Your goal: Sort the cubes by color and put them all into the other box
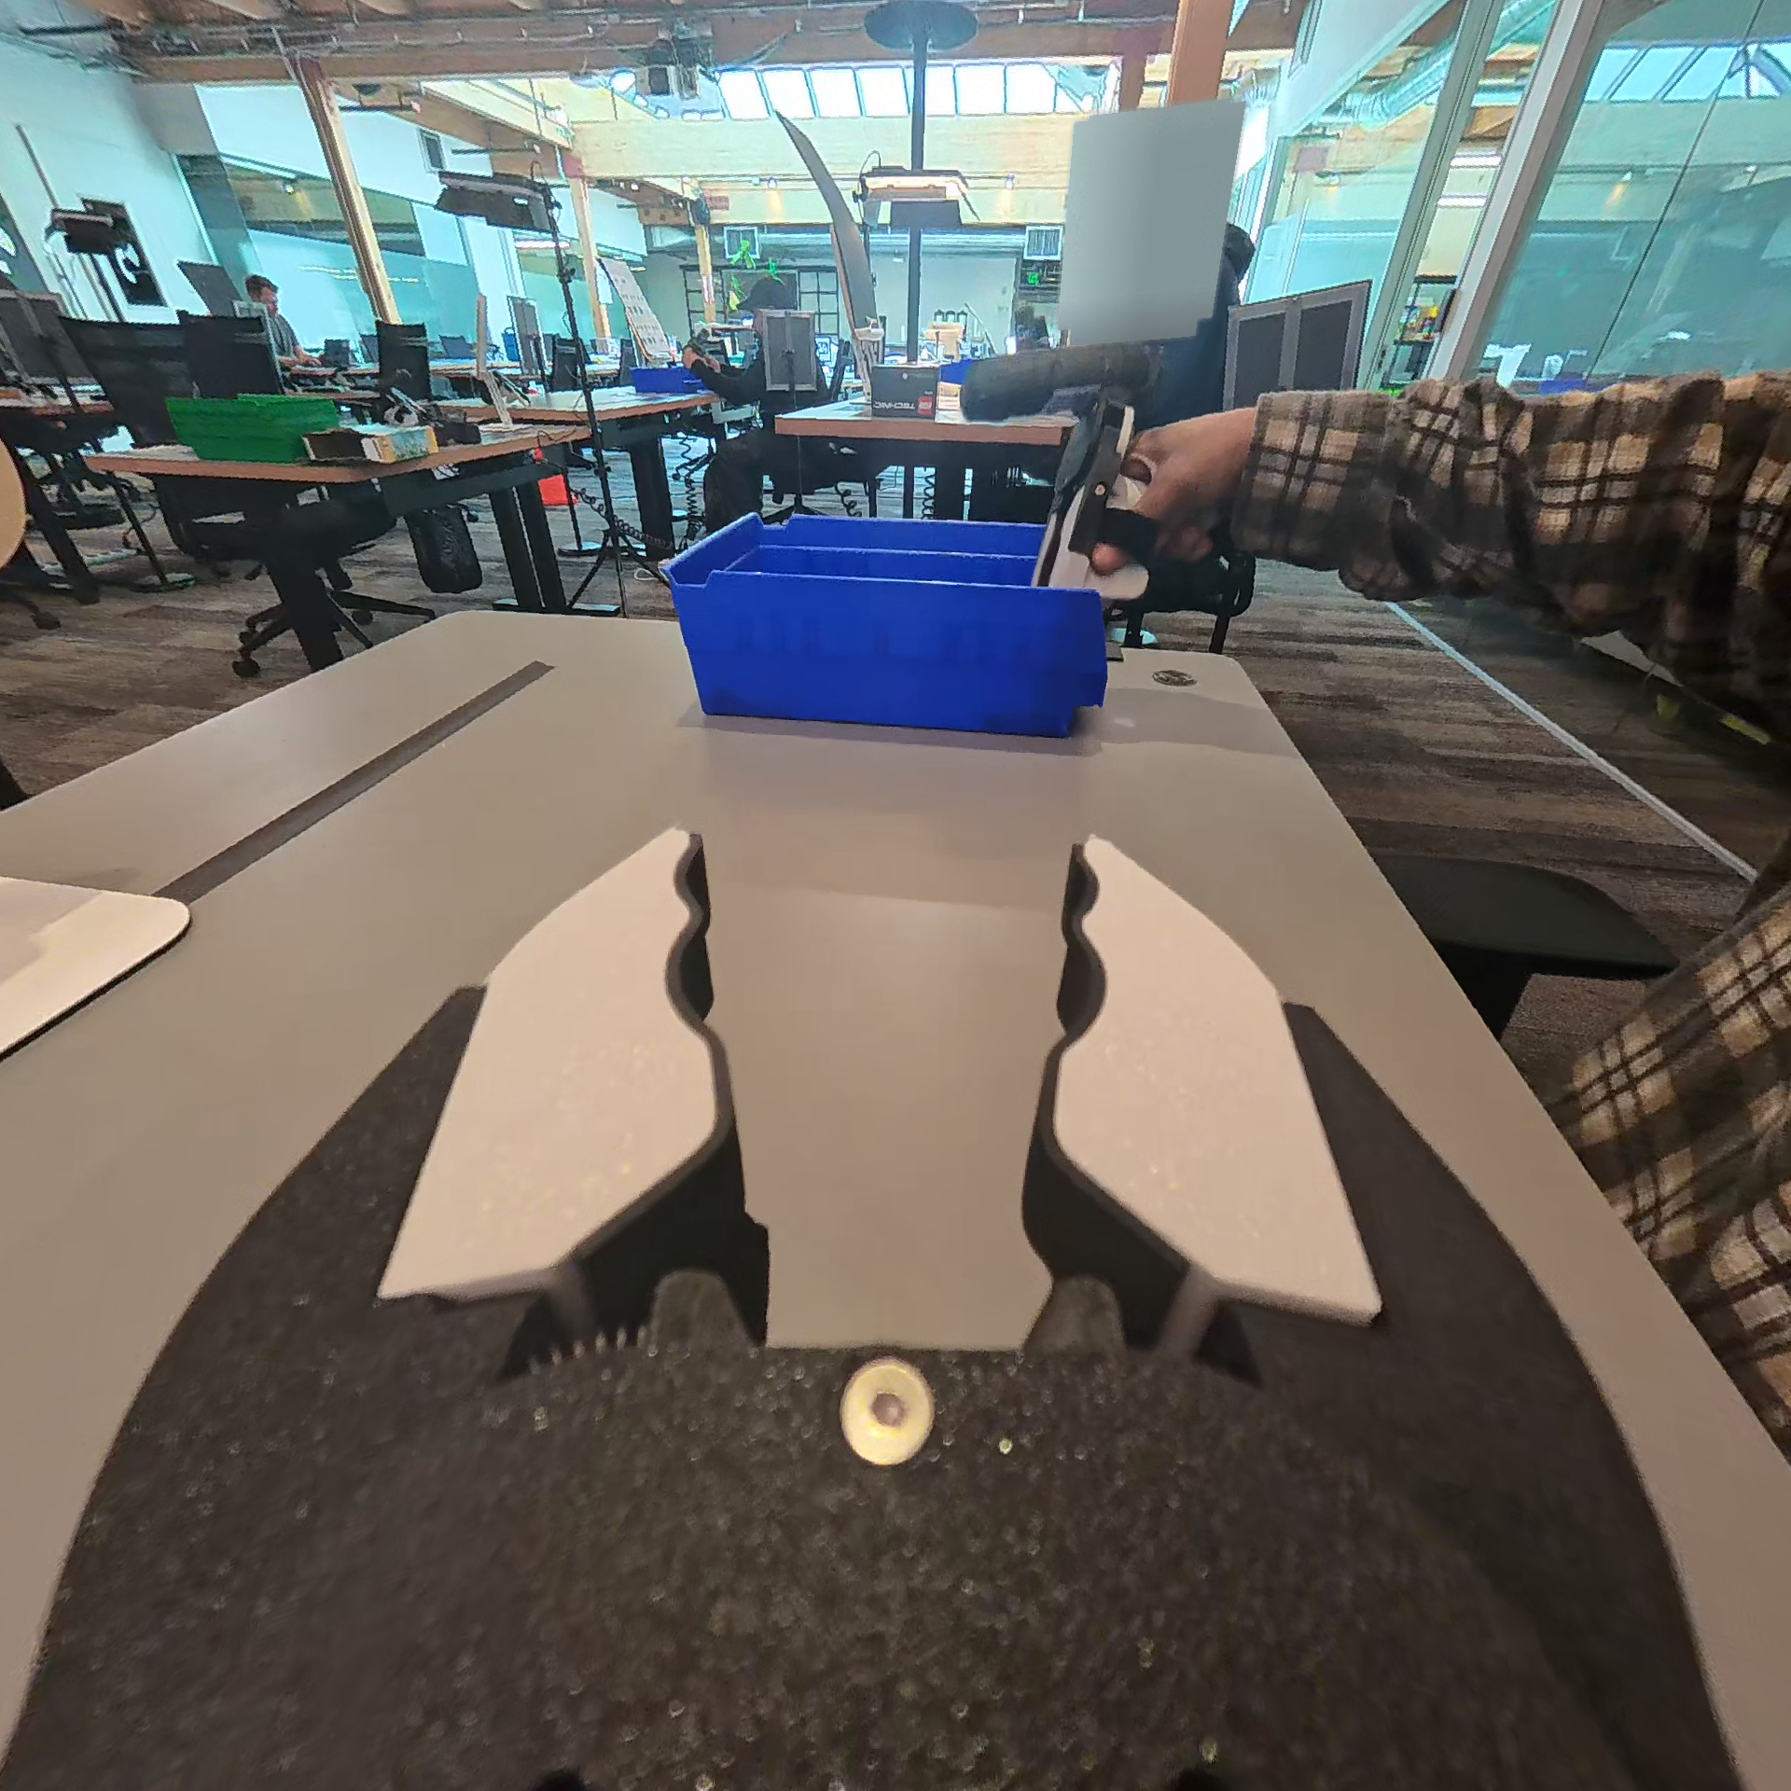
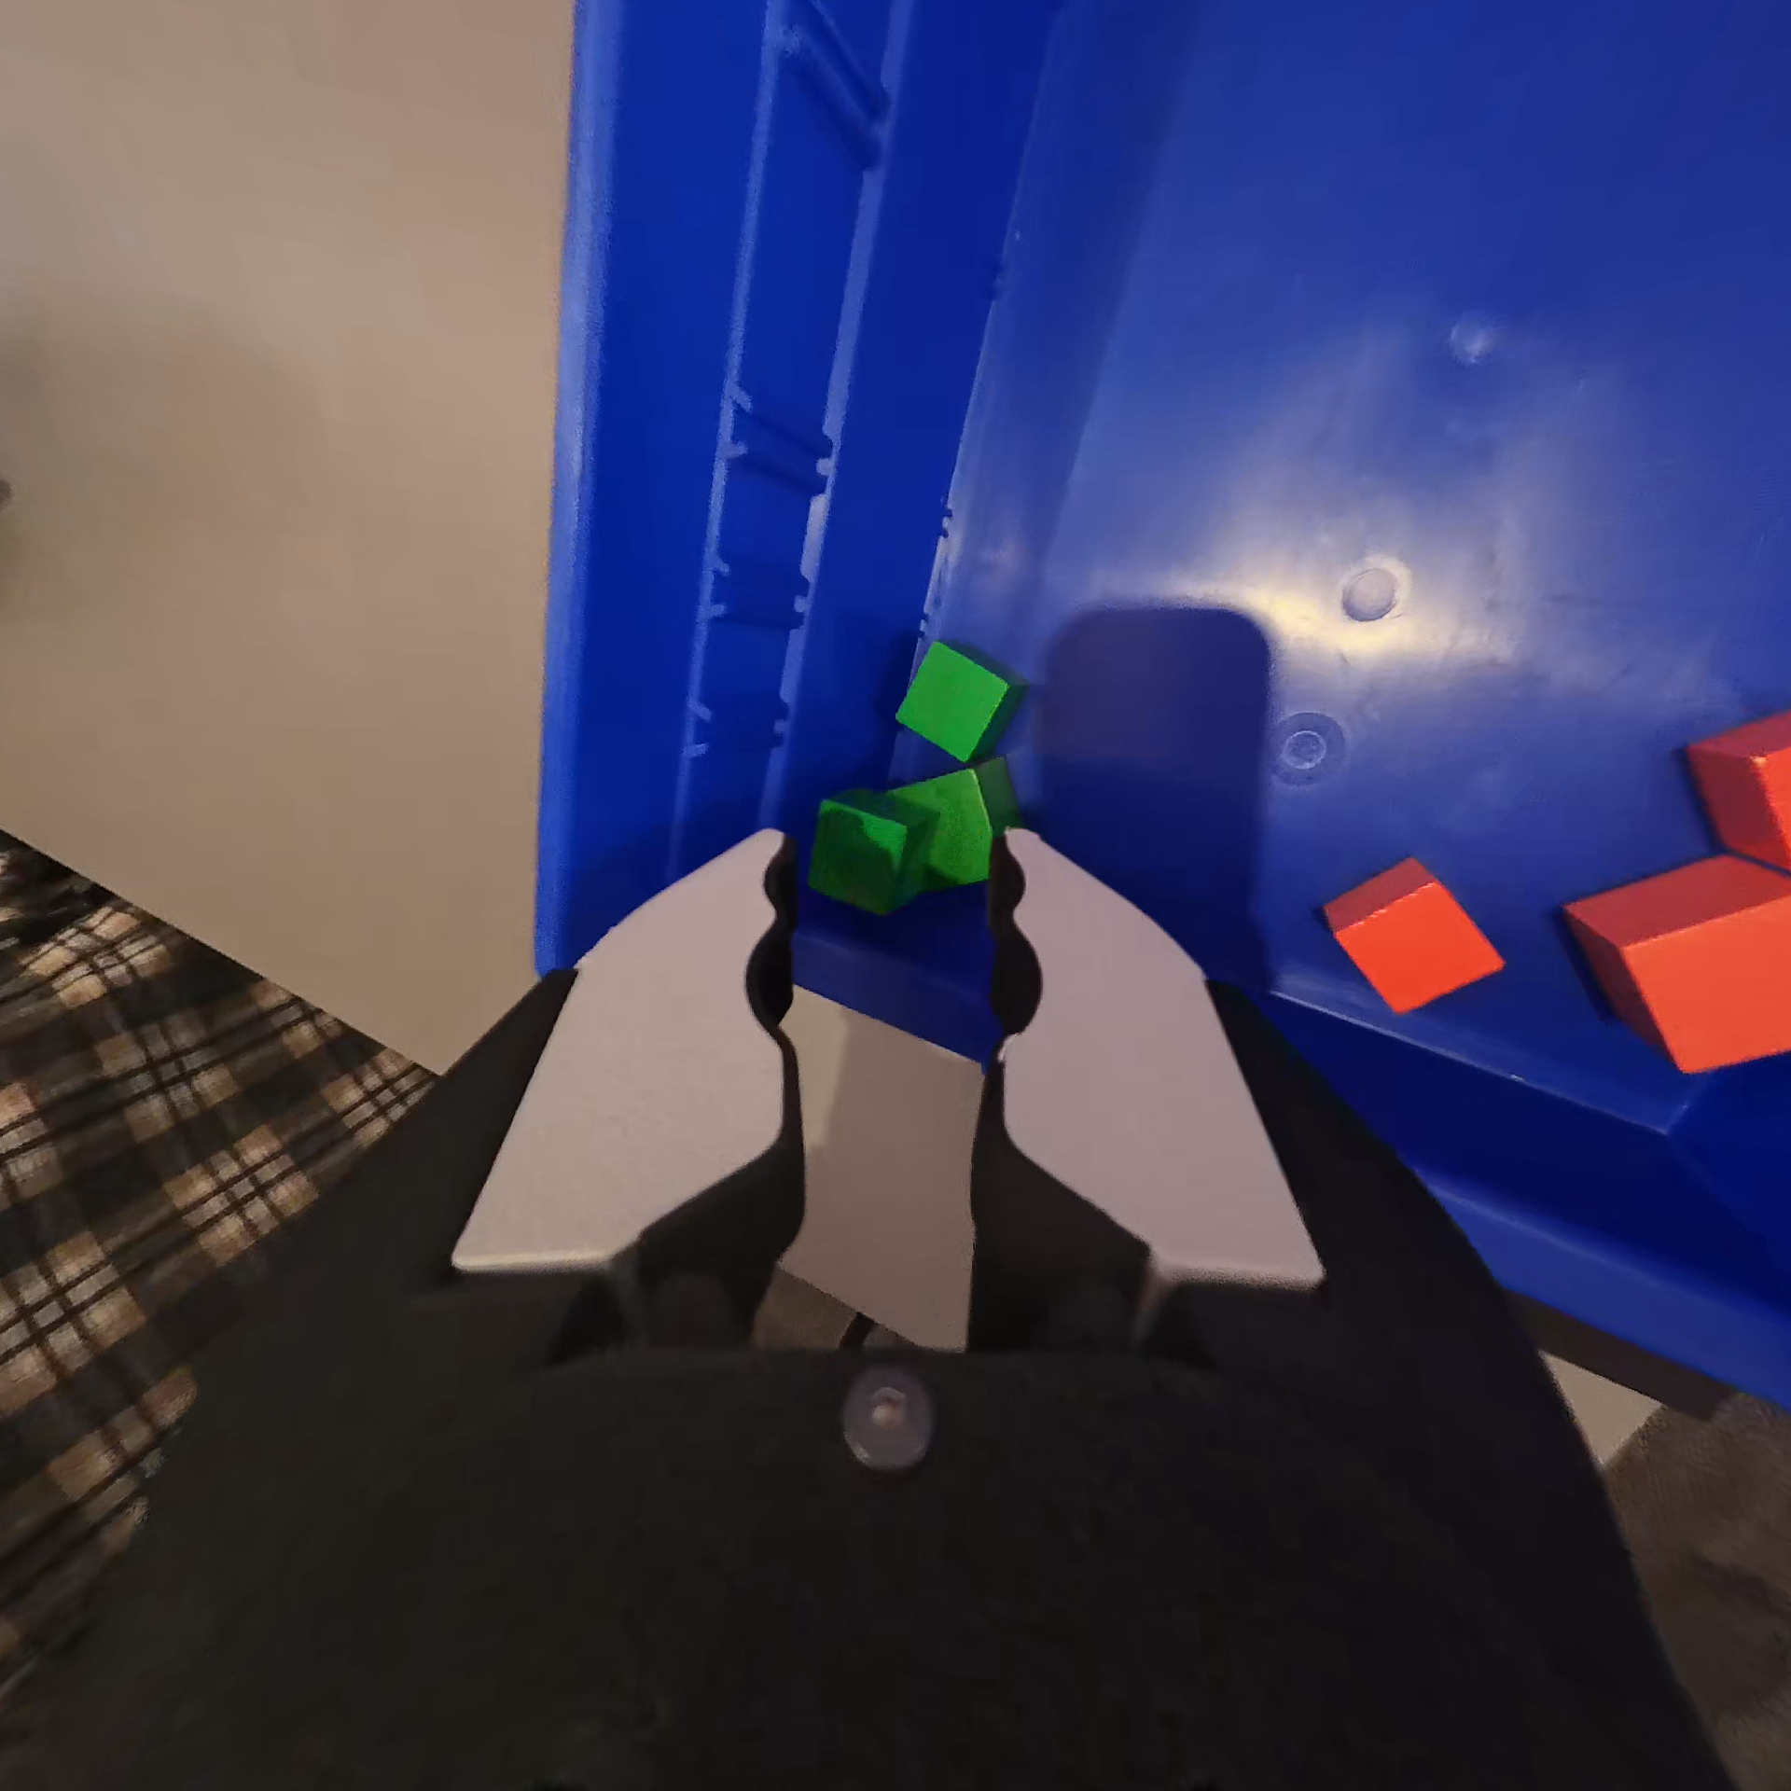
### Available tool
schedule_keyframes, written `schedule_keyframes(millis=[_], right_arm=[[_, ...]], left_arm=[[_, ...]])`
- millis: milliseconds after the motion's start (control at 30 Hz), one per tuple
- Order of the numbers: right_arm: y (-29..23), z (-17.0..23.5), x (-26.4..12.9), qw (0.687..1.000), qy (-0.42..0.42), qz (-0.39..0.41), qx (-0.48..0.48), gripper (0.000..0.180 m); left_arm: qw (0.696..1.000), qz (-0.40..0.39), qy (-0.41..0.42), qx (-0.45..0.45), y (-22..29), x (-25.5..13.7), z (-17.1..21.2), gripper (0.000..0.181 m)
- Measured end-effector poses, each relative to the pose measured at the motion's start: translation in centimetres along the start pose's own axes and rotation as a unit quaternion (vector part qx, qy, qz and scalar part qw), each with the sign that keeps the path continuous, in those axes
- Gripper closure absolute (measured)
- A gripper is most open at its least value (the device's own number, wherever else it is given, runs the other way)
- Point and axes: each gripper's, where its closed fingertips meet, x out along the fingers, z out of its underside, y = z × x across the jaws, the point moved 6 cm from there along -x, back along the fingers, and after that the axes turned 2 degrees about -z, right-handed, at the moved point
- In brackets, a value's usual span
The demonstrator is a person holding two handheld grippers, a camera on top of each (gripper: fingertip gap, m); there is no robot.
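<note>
Left gripper [image 1: 884, 853]: my fingers spread wide, nothing between them, held low over the grey table [image 1: 485, 969], well short of the blue bin.
White pad [image 1: 68, 945]: flat on the table, off to the left of my left gripper, only a corner in view.
Blue bin [image 1: 887, 644]: landmark; sits at the far end of the table, straight ahead of the left gripper.
Right gripper [image 2: 894, 845]: my fingers parted, empty, tips hanging over the bin's near corner; from the left wrist view I see it at the bin's right end [image 1: 1090, 504], gripped by a hand [image 1: 1178, 485] in a plaid sleeve [image 1: 1502, 504].
Green cubes [image 2: 896, 833]: three, clustered in the bin's corner against its wall [image 2: 853, 388], just beyond my right fingertips; one lies slightly apart, farther along the wall [image 2: 959, 700].
Red cubes [image 2: 1413, 945]: three on the bin floor, right of the green ones and well apart from them.
Beyond the bin: office desks [image 1: 320, 465], chairs.
</note>
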Motion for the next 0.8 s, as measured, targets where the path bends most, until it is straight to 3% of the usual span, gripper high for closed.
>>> schedule_keyframes(millis=[200,467,800], right_arm=[[-0.6,-1.3,-4.2,0.998,0.054,0.025,-0.019,0.136],[0.1,-3.2,-11.5,0.982,0.113,0.146,-0.04,0.096],[7.3,-5.0,-14.4,0.975,0.071,0.204,0.05,0.096]], left_arm=[[1.0,0.001,-0.006,0.006,0.1,0.0,0.1,0.112],[1.0,-0.001,-0.004,0.01,0.2,-0.1,-0.1,0.111],[1.0,0.0,-0.014,0.018,0.6,0.2,0.1,0.11]])
